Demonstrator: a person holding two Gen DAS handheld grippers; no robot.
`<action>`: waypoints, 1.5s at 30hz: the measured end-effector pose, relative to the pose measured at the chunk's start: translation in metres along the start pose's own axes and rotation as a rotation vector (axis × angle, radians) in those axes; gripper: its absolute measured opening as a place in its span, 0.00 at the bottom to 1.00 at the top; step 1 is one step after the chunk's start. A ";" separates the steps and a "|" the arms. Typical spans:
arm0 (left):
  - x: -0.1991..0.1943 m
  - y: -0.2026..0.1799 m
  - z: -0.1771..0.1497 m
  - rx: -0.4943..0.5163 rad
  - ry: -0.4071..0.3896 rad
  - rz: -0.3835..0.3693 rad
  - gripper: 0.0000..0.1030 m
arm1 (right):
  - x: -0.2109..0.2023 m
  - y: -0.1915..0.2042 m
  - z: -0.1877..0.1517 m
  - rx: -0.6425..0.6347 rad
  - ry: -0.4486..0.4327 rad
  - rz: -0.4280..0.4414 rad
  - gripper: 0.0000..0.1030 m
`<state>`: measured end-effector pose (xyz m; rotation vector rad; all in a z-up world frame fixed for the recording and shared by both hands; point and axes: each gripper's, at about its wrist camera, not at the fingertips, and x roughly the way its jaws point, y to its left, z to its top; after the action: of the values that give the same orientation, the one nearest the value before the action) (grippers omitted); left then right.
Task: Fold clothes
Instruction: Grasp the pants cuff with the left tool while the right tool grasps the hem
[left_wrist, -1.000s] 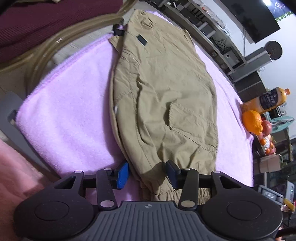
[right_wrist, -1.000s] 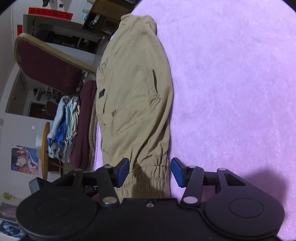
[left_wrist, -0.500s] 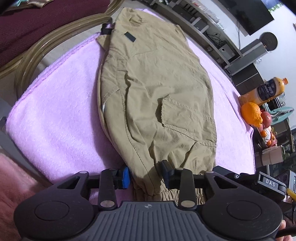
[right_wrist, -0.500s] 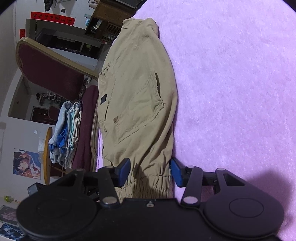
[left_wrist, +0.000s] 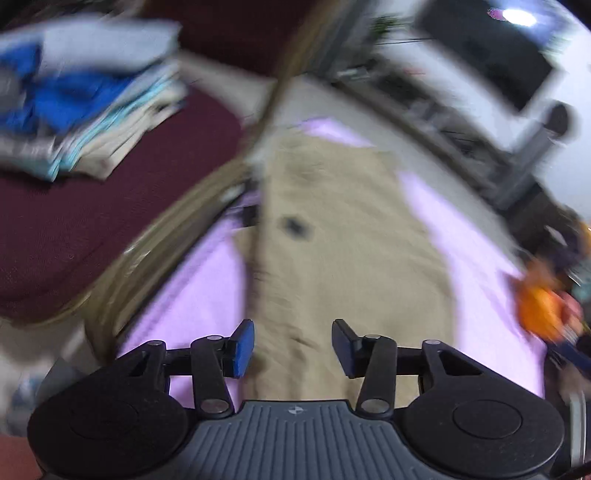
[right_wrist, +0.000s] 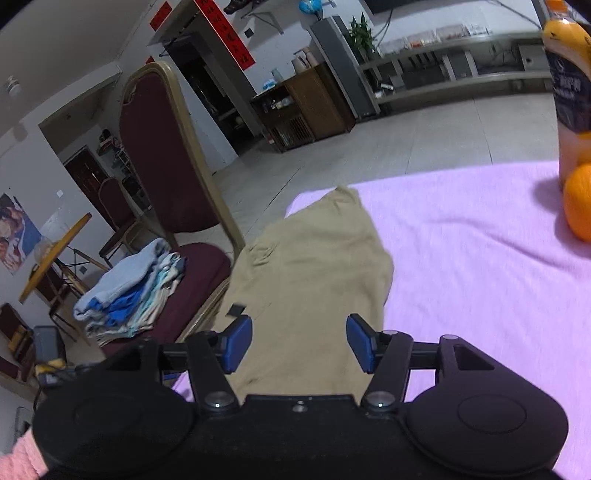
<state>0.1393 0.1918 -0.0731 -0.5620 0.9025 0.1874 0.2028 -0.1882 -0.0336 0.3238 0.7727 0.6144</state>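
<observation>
On the pink-covered tabletop (right_wrist: 480, 295) khaki trousers (right_wrist: 314, 280) lie flat, stretching away ahead of both tongs. Left tongs (left_wrist: 291, 347) partly spread, jaws just been opening, cloth seen between the pads but no pinch visible; view blurred. Right tongs (right_wrist: 299, 343) half spread, also just been opening, above the trousers, gripping nothing. Folded pile (right_wrist: 125, 291) on chair beside.

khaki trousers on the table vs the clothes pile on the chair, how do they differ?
The khaki trousers lie as one garment spread long on the pink cloth; the clothes pile is several folded pieces stacked on the maroon chair seat. The trousers are one tan colour; the pile mixes blues and pale tones. Neither is gripped.
</observation>
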 end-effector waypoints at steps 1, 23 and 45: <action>0.013 0.006 0.005 -0.046 0.030 0.007 0.40 | 0.012 -0.010 0.000 0.018 0.005 -0.005 0.54; 0.065 0.000 0.040 -0.052 0.087 -0.082 0.26 | 0.178 -0.134 0.002 0.449 0.001 0.162 0.40; 0.091 -0.072 0.039 0.255 0.055 -0.101 0.17 | 0.084 -0.109 -0.001 0.316 -0.199 -0.168 0.10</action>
<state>0.2496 0.1456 -0.0980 -0.3755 0.9324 -0.0348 0.2920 -0.2208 -0.1336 0.5944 0.6960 0.2946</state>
